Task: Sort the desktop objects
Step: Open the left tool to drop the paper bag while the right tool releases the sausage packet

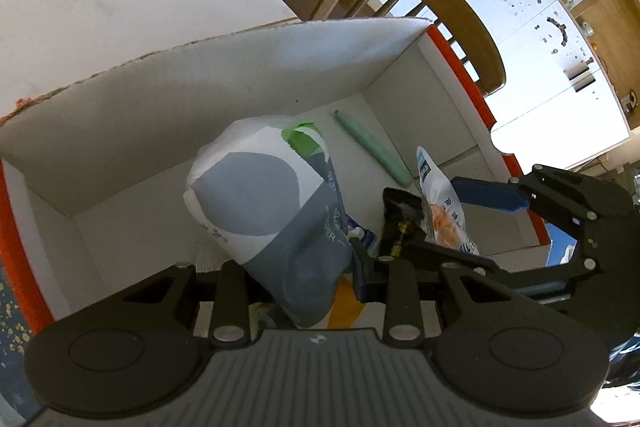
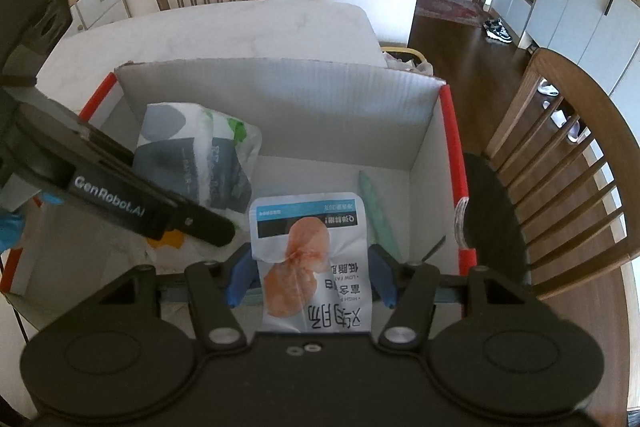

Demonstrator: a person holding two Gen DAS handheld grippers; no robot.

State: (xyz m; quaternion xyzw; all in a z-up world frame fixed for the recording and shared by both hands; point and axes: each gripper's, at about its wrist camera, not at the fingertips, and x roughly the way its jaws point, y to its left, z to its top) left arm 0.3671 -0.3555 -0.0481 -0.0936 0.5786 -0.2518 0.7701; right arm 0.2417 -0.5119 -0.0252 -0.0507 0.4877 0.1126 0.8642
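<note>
A: Left gripper (image 1: 298, 263)?
B: Pinching tissue pack (image 1: 260, 203); pack hangs inside white box (image 1: 200, 87).
A: Right gripper (image 2: 310, 273)?
B: Clamped on snack pouch (image 2: 312, 251); green tube (image 2: 378, 215) beyond, on box floor.

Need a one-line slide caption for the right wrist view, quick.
Right gripper holds a snack pouch over the cardboard box; left gripper lowers a tissue pack beside it.

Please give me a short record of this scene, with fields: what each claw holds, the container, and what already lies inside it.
left claw: shut on tissue pack, held over the box
right claw: shut on snack pouch, held over the box
container: open cardboard box with red edges, on white table
inside, on floor: pale green tube
</note>
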